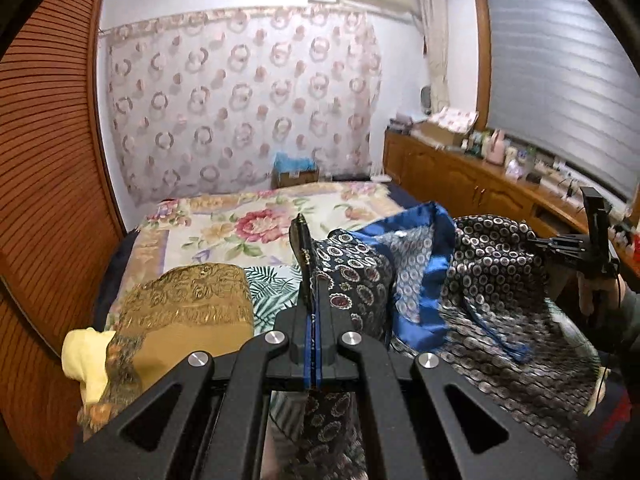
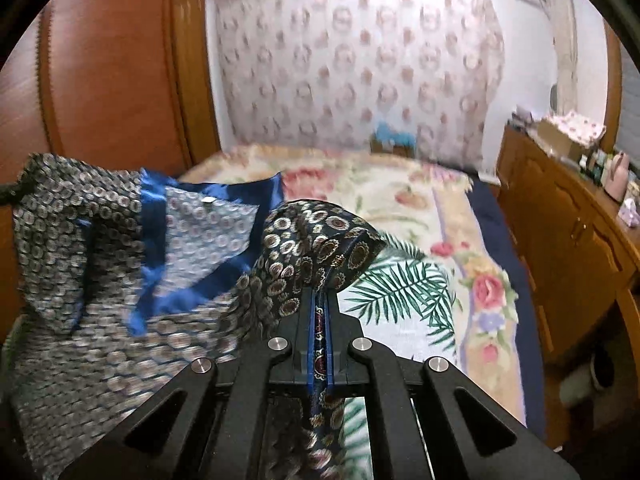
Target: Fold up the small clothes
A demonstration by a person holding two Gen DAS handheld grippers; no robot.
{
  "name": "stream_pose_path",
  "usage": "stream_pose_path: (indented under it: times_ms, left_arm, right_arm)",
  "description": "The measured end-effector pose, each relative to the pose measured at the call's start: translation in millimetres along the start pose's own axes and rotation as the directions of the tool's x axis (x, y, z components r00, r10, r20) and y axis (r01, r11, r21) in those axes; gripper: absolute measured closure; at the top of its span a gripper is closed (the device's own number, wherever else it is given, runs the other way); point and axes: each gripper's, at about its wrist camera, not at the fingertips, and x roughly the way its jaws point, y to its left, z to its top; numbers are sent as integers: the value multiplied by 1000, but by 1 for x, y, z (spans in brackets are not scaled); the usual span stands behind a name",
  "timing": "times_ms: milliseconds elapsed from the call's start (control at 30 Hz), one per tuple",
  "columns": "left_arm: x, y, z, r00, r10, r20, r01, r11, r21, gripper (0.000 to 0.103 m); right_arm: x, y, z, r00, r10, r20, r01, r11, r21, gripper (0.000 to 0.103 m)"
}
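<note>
A dark silky garment (image 1: 492,276) printed with small rings and edged in bright blue satin (image 1: 436,264) hangs lifted over the bed. My left gripper (image 1: 304,256) is shut on one gathered edge of it, and cloth trails down between the fingers. Off to the right of the left wrist view, a hand holds my right gripper (image 1: 538,242) at the garment's other side. In the right wrist view, the right gripper (image 2: 320,300) is shut on a fold of the same garment (image 2: 80,240), which covers its fingertips and spreads away to the left.
A floral bedspread (image 1: 248,216) covers the bed, and a palm-leaf cloth (image 2: 400,288) lies under the garment. Folded gold fabric (image 1: 188,312) and a yellow piece (image 1: 84,356) sit at the left. A louvred wardrobe door (image 1: 48,160) stands left; a cluttered wooden cabinet (image 1: 460,176) stands right.
</note>
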Motion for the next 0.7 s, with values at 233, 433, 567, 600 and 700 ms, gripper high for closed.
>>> stream_pose_path:
  times_ms: [233,433,567,600,700]
  left_arm:
    - [-77,-8,-61,998,-3,56,4,1000,-23,101]
    - [-117,-8,-121,999,0,49,4,996,-94,101]
    - [-136,-5,-153,997,22,69,-11,988,-151,101]
    - [-141,-5,-159,997,23,67,-12,986,-164,101]
    - [-148,0,-170,998,35,48,-25,982,-189,101]
  right_arm:
    - [-97,39,-65,997,48,68,-48,999,9,100]
    - [-154,38,-130,995,75,62,-79,995,64,100]
    - [-175,38,-160,996,79,39,-82,993,85,100]
    - [-181,39,-164,996,80,33,-83,993,87,100]
    - [-196,42,-173,995,93,31,-96,990,106,100]
